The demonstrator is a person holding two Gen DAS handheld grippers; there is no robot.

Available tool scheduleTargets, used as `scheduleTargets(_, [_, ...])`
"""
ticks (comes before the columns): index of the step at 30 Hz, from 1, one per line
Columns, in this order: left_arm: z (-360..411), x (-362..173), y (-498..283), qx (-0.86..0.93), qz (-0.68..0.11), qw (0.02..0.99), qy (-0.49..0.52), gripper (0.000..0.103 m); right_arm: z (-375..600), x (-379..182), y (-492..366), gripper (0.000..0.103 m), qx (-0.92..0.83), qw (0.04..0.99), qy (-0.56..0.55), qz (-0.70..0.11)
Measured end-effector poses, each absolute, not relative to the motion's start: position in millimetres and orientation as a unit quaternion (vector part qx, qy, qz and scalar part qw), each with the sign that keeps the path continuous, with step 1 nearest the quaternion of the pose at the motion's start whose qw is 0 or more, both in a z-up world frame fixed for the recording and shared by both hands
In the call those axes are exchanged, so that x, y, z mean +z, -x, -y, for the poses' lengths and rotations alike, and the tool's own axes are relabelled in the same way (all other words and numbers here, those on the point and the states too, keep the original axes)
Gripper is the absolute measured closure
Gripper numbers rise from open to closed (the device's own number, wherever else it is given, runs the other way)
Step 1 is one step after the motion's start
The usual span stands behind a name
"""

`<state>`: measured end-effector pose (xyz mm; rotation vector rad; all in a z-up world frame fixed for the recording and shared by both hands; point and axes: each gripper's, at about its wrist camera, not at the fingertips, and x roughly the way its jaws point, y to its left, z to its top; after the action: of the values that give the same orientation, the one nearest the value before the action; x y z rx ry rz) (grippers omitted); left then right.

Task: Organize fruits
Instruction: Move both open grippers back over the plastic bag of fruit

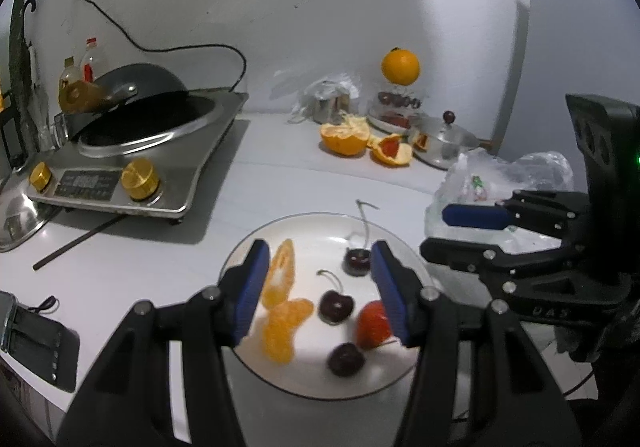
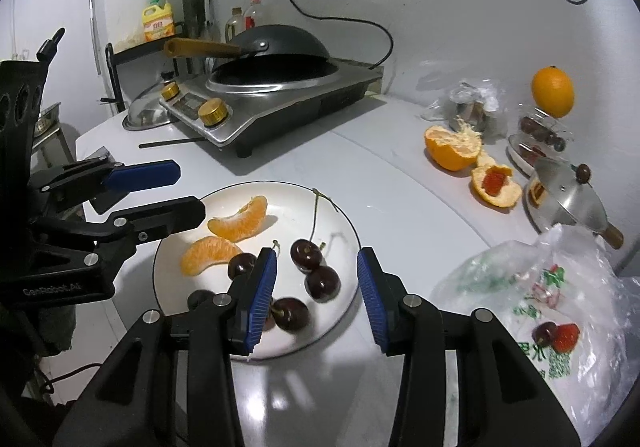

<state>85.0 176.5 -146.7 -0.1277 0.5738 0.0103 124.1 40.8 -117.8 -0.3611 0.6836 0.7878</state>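
White lettering "GenRobot.AI" marks my left tongs (image 2: 160, 195); both they and my right tongs (image 2: 316, 295) gape empty above the plate (image 2: 344, 223) of cherries (image 2: 306, 255) and orange segments (image 2: 240, 223), with bare desk (image 2: 400, 207) beyond its rim.

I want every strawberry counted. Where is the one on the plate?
In the left wrist view the strawberry lies on the white plate, low right, beside two cherries and the gripper's right finger.
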Motion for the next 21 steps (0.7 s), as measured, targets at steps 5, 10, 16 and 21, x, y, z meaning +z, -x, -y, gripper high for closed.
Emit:
scheduleTargets(5, [-162,-142,-80,0.001,-0.281,0.958,0.057,0.038,-23,-114,-118,0.059,0.368,0.857,0.164,-0.321])
scheduleTargets(10, [-148,-136,-75,-0.001,-0.277,0.959,0.056,0.032,-1,-110,-114,0.059,0.361,0.863,0.154,-0.318])
scheduleTargets(16, [-128,-132,-74,-0.006,-0.279,0.959,0.05,0.032,25,-105,-109,0.059,0.352,0.87,0.143,-0.314])
scheduleTargets(21, [-109,-130,-77,-0.006,-0.287,0.957,0.043,0.032,48,-104,-109,0.059,0.346,0.875,0.131,-0.313])
